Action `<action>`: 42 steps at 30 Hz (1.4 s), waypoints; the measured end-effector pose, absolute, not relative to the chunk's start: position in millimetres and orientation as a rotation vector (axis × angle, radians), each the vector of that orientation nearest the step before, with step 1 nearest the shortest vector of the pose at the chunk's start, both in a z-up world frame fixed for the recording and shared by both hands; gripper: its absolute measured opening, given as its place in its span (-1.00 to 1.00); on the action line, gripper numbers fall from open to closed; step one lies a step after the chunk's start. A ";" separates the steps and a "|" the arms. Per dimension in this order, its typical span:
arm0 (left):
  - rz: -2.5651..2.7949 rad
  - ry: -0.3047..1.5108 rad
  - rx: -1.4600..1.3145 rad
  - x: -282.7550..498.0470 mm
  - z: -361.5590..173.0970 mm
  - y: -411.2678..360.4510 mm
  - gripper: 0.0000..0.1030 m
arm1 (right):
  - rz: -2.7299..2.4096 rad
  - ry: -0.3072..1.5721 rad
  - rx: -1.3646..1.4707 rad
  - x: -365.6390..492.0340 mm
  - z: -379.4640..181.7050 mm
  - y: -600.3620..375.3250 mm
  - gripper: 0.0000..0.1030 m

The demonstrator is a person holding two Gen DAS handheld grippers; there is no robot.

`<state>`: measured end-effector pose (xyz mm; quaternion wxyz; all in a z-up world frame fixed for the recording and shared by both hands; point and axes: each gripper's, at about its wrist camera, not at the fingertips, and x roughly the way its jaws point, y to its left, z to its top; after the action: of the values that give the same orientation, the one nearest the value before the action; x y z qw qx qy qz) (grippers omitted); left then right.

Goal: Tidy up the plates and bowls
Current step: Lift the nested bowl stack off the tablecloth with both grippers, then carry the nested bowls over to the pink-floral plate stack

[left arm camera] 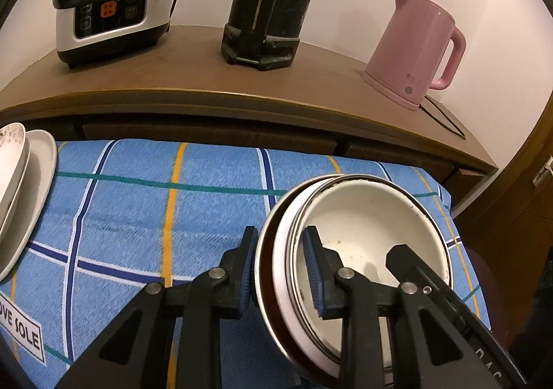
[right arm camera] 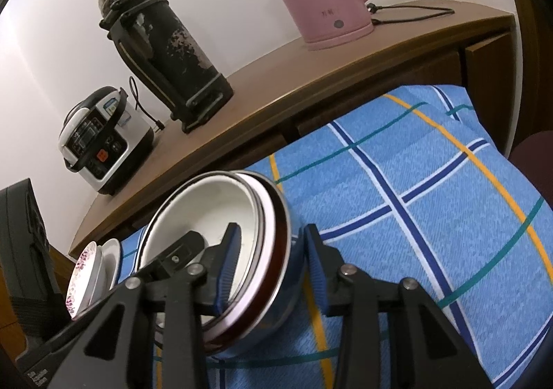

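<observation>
Bowls pinched from both sides

Left tool [left arm camera: 281, 268] pinches the near rim of the nested bowls [left arm camera: 363, 216], one pad inside, one outside. Right tool [right arm camera: 269, 261] clamps the opposite rim the same way. The stack sits tilted over the blue checked cloth [left arm camera: 138, 199]. Stacked plates [left arm camera: 24, 188] lie at the cloth's left edge, well apart from it.

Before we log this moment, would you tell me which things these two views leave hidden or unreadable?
- Stack of nested white bowls: the count is unclear in both views, rims overlap; the near side is behind the left gripper and right gripper.
- Stack of white plates: cut by the left edge of the left wrist view, small in the right.
- Tall black worn flask: top cut off in the left wrist view.
- Blue checked cloth: whatever lies beneath is hidden.
</observation>
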<state>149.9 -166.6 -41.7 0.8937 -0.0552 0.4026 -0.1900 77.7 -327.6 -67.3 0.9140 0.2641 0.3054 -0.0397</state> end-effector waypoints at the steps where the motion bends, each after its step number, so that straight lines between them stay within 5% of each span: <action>1: -0.394 0.840 -0.117 148.8 -41.5 -165.4 -0.43 | -0.085 0.632 0.548 76.5 -67.1 -327.0 -0.27; 42: -0.386 0.815 -0.112 64.9 -18.7 -118.5 -0.43 | -0.077 0.664 0.507 -2.5 -43.2 -278.8 -0.29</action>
<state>64.9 -118.5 -18.7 0.8986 -0.0540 0.3934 -0.1865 -2.5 -278.8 -43.2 0.9132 0.2464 0.3224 -0.0373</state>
